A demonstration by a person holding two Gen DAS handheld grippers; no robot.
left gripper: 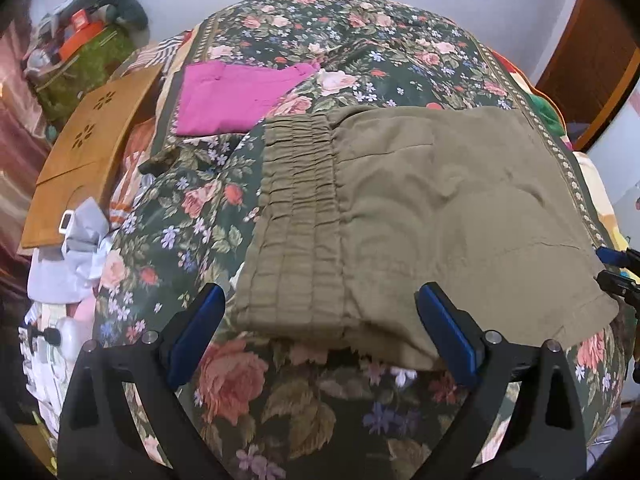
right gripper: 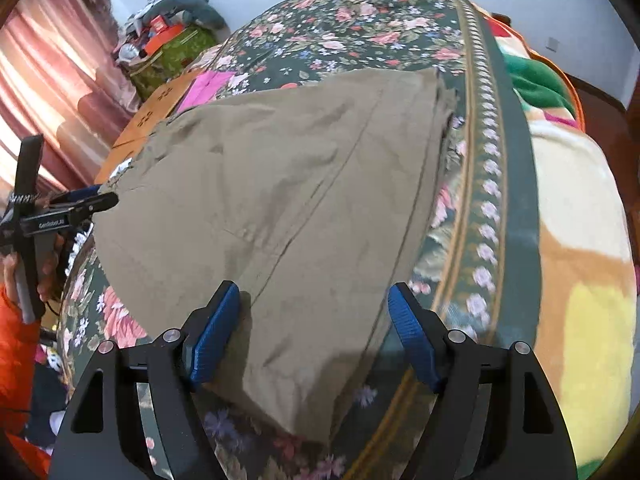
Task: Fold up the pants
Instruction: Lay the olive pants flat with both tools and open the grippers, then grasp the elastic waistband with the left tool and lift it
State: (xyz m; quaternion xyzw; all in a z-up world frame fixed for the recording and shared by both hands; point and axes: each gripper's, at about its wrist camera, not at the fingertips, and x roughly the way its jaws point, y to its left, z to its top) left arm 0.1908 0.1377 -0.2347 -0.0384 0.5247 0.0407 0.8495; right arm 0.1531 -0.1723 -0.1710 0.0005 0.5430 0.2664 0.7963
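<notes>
On the floral bedspread [left gripper: 224, 216], near its right border: olive pants [left gripper: 400, 208] lying flat, elastic waistband toward the left. Left gripper [left gripper: 320, 332] and right gripper [right gripper: 316, 332] both spread wide, grasping nothing. Risk: pinching bedspread together with pants, or catching one layer only. Nearby: folded magenta garment [left gripper: 236, 100], clear of the way.

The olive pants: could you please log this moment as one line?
olive pants: flat on floral bedspread | left tongs: open, empty | right tongs: open, empty
</notes>
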